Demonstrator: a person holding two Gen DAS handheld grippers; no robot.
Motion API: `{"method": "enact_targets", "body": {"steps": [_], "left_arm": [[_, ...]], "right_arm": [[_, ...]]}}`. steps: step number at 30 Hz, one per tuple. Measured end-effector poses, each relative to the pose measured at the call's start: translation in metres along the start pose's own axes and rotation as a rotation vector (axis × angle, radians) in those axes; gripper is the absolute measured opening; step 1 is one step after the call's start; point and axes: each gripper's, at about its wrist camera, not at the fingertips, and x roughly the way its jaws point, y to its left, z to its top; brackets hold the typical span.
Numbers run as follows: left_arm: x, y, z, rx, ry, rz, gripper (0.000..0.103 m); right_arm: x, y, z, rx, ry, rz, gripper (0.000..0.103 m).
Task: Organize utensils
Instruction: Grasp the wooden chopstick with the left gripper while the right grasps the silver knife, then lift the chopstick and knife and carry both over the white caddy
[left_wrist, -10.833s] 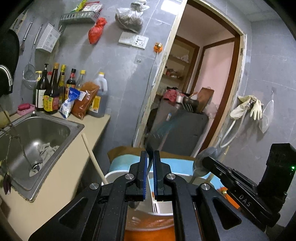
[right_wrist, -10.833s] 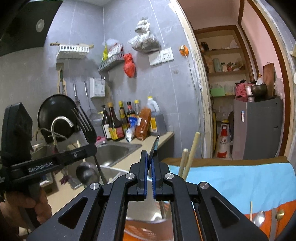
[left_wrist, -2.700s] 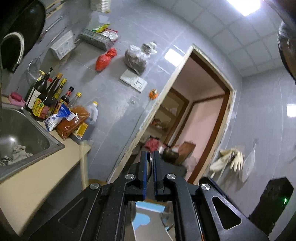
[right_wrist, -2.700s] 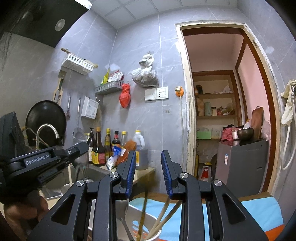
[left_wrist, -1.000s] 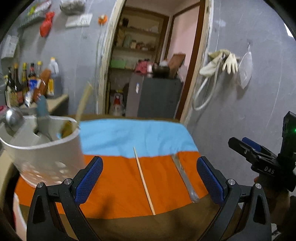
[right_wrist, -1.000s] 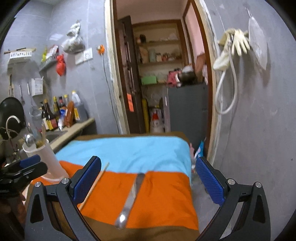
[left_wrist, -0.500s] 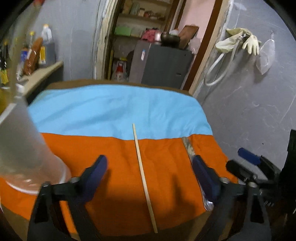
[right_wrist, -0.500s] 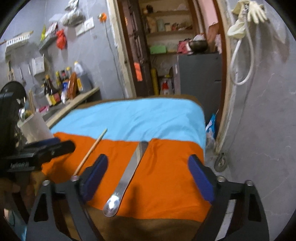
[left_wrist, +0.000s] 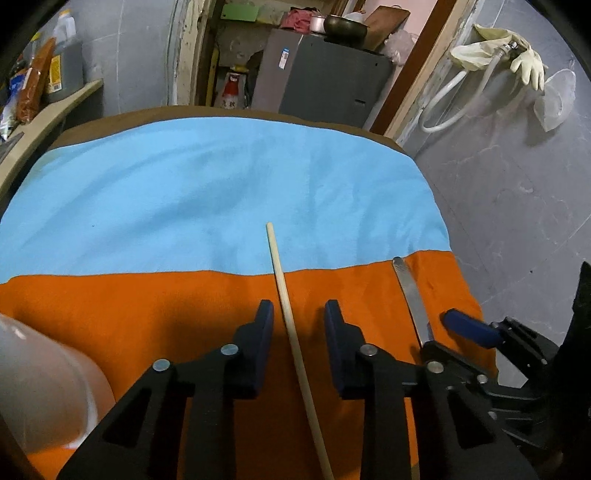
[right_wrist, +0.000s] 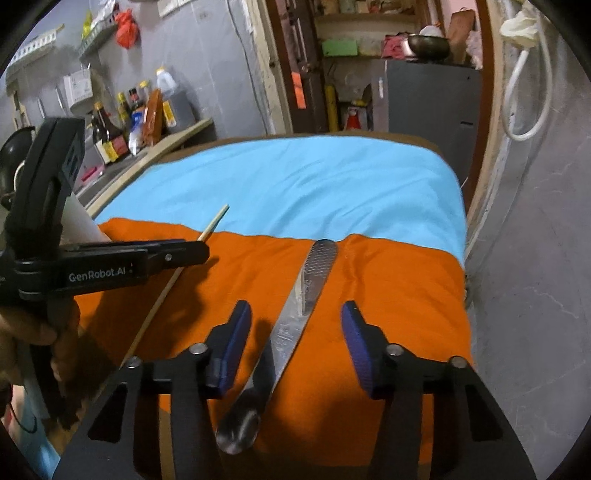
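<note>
A wooden chopstick (left_wrist: 291, 325) lies lengthwise on the orange part of the cloth, its far tip on the blue part. My left gripper (left_wrist: 298, 314) straddles it; the jaws are closing, and a gap shows between each pad and the stick. A metal spoon (right_wrist: 295, 314) lies to the right of the chopstick (right_wrist: 173, 280), bowl toward me. My right gripper (right_wrist: 295, 317) hangs over the spoon's handle, jaws closing with clear gaps on both sides. The spoon's handle (left_wrist: 412, 295) and the right gripper (left_wrist: 469, 328) also show in the left wrist view. A white utensil cup (left_wrist: 44, 391) stands at the left.
The cloth-covered table (left_wrist: 221, 184) ends near a grey wall on the right. A counter (right_wrist: 173, 140) with bottles runs along the left. A doorway with a grey cabinet (left_wrist: 325, 85) is behind. A hand (right_wrist: 33, 332) holds the left gripper's handle.
Both grippers have dropped toward the cloth and tilted down. Their jaws have narrowed from wide open, the left around the chopstick, the right around the spoon handle.
</note>
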Motion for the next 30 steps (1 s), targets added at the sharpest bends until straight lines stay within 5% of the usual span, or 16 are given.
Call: {"method": "enact_targets", "body": {"steps": [16,20,24,30], "left_arm": [[0.014,0.003,0.021,0.002,0.044,0.031,0.005],[0.008,0.007,0.015,-0.034,0.028,-0.005,0.002],[-0.011,0.001,-0.002,-0.036,-0.042,-0.045,0.002],[-0.056,-0.013,-0.023,0.008,-0.224,-0.088,0.002]], "right_arm": [[0.025,0.018,0.022,0.018,0.107,-0.171,0.034],[0.022,0.01,0.025,0.048,0.117,-0.135,0.017],[0.012,0.001,0.019,0.099,0.067,-0.061,0.016],[-0.024,0.007,0.007,0.097,-0.123,0.01,0.016]]}}
